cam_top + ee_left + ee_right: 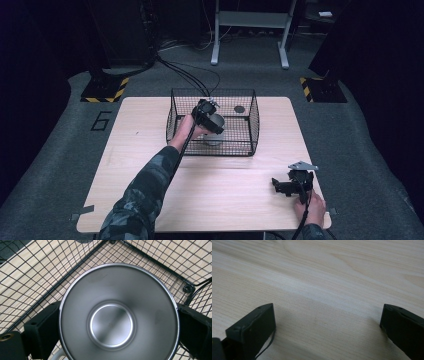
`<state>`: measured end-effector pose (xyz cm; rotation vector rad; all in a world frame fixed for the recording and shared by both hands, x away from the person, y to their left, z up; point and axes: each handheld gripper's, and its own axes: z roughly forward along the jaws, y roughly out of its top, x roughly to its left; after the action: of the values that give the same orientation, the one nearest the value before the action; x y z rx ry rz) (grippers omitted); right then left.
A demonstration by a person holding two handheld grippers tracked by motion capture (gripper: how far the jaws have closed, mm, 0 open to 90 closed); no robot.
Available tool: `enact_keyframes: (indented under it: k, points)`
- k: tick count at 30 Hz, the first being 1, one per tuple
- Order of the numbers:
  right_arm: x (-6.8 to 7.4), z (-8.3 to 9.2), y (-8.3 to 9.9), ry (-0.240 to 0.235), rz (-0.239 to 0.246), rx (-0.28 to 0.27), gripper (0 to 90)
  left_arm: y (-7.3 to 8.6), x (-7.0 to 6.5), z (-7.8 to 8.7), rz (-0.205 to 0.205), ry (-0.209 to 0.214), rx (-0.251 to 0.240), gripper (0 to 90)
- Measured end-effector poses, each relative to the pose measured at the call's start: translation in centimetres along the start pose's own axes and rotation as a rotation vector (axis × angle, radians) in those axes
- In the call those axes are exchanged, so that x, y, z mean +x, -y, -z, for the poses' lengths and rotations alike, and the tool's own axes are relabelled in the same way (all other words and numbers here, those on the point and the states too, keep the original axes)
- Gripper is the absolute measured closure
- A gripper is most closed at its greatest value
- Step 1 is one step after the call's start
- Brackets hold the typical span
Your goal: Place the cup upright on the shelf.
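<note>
Inside wire basket point(250, 125) — steel cup point(117, 315), left tool point(212, 120) clamped

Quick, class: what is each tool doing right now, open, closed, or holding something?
Left tool: closed on the metal cup, inside the wire basket.
Right tool: open, holding nothing, over the table.

One table point(210, 200). One wire basket point(250, 135) on its far middle. One metal cup point(117, 315) in the basket, and one small dark disc point(239, 109) at the basket's far right. Two grippers: one point(212, 120) in the basket, left of centre, and one point(292, 186) near right.
</note>
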<state>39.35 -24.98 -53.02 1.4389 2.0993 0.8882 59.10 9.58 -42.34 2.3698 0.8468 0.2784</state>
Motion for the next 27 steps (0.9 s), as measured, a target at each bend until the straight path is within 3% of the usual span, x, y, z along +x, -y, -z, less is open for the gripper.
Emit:
enact_keyframes:
  k: [10, 13, 20, 27]
  points:
    - [0.1, 0.0, 0.0, 0.006, -0.016, -0.006, 0.0, 0.2, 0.5, 1.2, 0.044, 0.025, -0.031, 0.0]
    - [0.1, 0.0, 0.0, 0.005, -0.015, -0.005, 0.0, 0.4, 0.8, 2.0, 0.065, 0.056, -0.06, 0.0]
    - [0.1, 0.0, 0.0, 0.003, -0.012, -0.004, 0.0, 0.6, 0.0, 4.5, 0.054, 0.065, -0.135, 0.0]
    - [0.1, 0.0, 0.0, 0.003, -0.012, -0.004, 0.0, 0.9, -1.5, 7.0, 0.023, 0.047, -0.165, 0.0]
